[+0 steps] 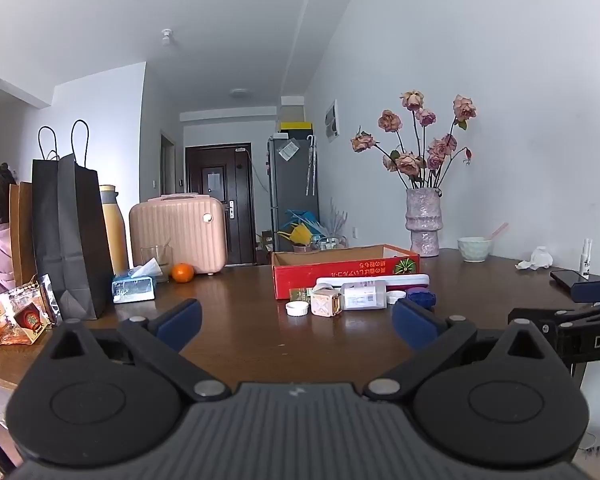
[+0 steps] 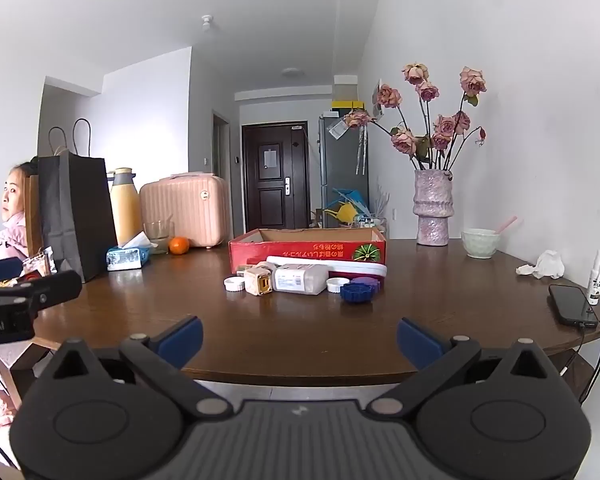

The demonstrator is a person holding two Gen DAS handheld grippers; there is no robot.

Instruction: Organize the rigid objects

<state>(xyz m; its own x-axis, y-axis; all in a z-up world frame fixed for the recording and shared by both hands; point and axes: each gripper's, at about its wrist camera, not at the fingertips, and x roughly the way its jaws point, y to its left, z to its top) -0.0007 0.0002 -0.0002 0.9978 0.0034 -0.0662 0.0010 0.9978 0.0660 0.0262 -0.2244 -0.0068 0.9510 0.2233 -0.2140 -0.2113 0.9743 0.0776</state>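
A red cardboard box stands open at the middle of the brown table. In front of it lie small items: a white round lid, a cream cube with gold trim, a clear plastic bottle on its side, a long white flat case, a second white lid, a purple lid and a blue ridged lid. My left gripper is open and empty, short of the items. My right gripper is open and empty near the table's front edge.
At the left stand a black paper bag, a tissue pack, an orange, a glass, a yellow bottle and a pink case. A vase of roses, a bowl, crumpled tissue, a spray bottle and a phone are at the right. A person sits at far left.
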